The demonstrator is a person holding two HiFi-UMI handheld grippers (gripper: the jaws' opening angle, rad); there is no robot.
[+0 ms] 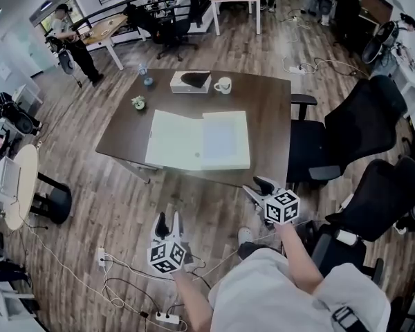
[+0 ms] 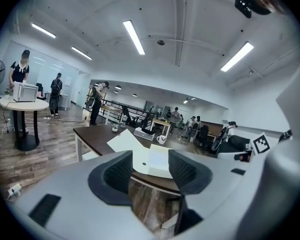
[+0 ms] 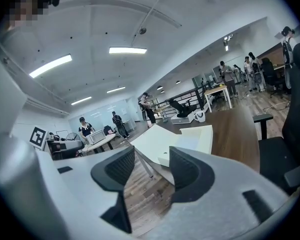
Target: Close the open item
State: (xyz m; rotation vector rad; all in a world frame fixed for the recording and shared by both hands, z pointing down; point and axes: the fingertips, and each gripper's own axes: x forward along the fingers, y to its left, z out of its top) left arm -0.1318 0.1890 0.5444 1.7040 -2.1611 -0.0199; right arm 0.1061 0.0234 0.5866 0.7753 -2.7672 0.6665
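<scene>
Approach is the step in hand. Neither gripper is at the white box (image 1: 225,138) yet. It lies open at the near edge of the worktop (image 1: 270,116), its lid (image 1: 174,140) folded out to the left of the tray half.

The left gripper (image 1: 169,221) hangs on the near side of the box, well apart from it and over the floor. In the left gripper view its jaws stand wide apart, with only the far-off box and floorboards showing in the gap, so it grips nothing. The right gripper (image 1: 259,187) is nearer the box, off its near right corner but not touching it. Its jaws are likewise parted and empty.

The next move, as I judge it, is to bring the left gripper to the lid's outer edge and catch or get behind that edge. It would then swing the lid over onto the tray — the right gripper could steady the tray meanwhile. A mug (image 1: 223,85) and a tissue box (image 1: 190,81) stand beyond the box, probably clear of the lid's swing.
</scene>
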